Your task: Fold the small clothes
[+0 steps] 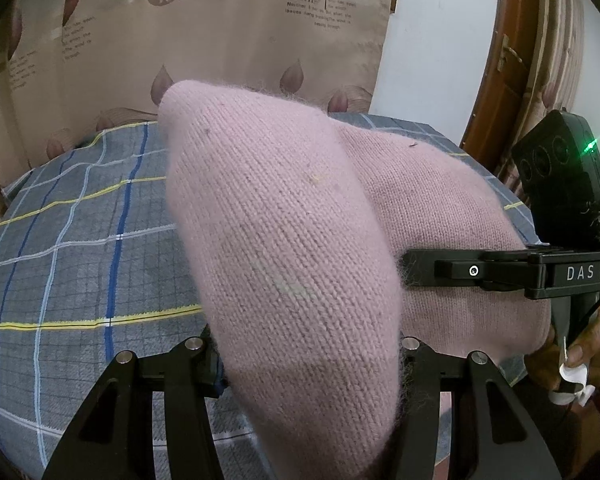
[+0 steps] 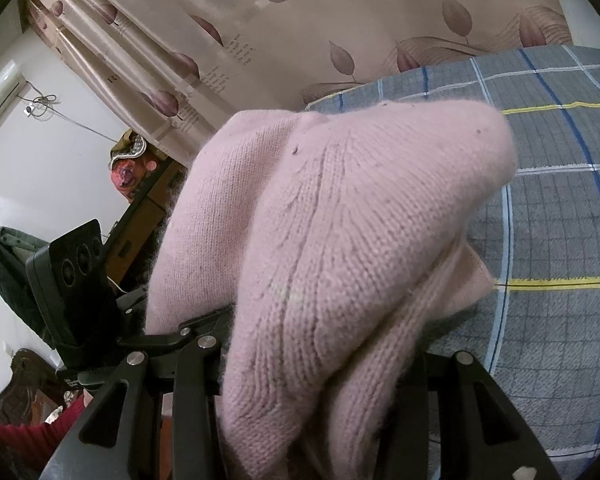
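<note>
Left wrist view — you hold the pink knit garment (image 1: 284, 240) aloft
Both grippers' fingers clench it — lifted off the plaid bed (image 1: 80, 240), I'd judge, to fold

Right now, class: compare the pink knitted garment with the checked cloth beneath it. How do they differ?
The pink knitted garment is plain pink; the checked cloth is grey with blue, white and yellow lines. The garment is bunched and lifted, gripped by the left gripper and right gripper; the cloth lies spread flat. The garment looks fuzzy, the cloth smooth. Both are soft fabric.
</note>
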A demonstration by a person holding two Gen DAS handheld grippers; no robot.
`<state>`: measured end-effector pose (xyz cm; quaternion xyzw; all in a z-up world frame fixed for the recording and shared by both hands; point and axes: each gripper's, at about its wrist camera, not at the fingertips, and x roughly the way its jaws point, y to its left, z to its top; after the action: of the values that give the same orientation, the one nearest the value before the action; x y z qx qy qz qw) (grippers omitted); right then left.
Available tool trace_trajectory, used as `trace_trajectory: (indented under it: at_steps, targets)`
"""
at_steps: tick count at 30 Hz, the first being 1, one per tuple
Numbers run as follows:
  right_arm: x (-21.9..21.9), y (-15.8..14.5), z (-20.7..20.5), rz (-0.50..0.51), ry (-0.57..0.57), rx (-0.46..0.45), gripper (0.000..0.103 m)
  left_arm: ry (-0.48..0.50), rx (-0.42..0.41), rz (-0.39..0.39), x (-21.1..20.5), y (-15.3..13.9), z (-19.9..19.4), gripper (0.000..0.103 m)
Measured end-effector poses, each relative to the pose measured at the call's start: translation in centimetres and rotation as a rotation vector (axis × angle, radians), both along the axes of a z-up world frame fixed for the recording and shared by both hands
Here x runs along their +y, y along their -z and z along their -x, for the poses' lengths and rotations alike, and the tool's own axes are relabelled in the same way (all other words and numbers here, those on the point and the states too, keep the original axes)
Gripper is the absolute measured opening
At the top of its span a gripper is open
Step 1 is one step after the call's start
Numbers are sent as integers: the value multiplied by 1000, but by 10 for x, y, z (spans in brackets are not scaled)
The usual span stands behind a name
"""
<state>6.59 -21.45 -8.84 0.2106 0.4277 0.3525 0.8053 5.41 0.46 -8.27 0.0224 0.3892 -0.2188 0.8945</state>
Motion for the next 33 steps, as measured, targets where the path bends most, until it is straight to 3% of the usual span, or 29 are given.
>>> trace_trajectory:
  at_steps: [33]
  targets:
    - [-4, 42, -3, 18, 9, 64, 39, -26, 22, 11, 3, 45, -9, 58]
